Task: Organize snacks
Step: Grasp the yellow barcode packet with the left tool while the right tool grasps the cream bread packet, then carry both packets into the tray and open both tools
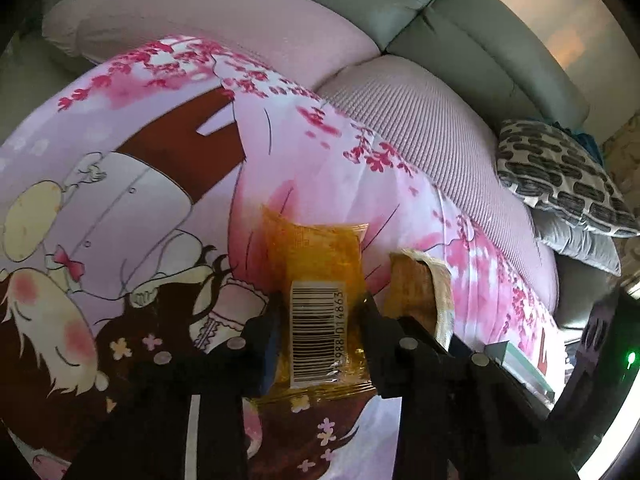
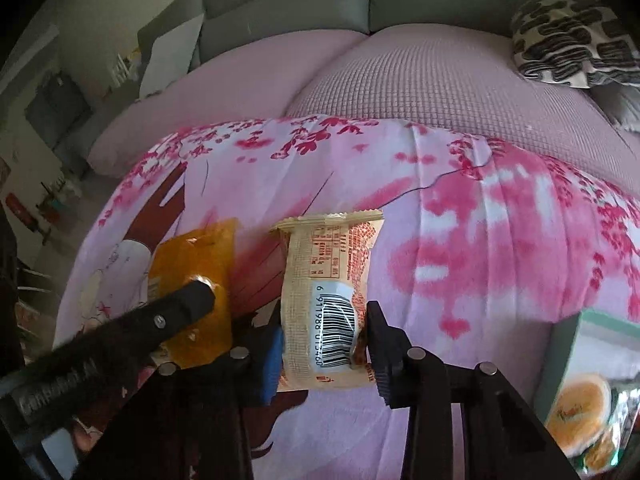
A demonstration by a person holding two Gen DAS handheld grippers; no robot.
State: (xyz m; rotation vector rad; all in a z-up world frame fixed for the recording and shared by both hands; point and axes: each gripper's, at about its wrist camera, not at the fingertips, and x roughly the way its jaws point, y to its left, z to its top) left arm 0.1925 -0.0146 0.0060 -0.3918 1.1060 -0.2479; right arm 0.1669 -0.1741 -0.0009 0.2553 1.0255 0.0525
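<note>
While both grippers bear down at lower centre, the left gripper (image 1: pixel 320 316) pinches an orange packet (image 1: pixel 316 280); the right gripper's (image 2: pixel 324 340) jaws flank a beige packet (image 2: pixel 328 276) on the blanket (image 2: pixel 480 240), apparently gripping. Lifting straight would avoid snagging cloth.

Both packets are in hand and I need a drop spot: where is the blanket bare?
Bare printed blanket lies right of the beige packet, up to the ribbed pink cushion. It is crowded between the beige and orange packet, and lower right by the green box.
</note>
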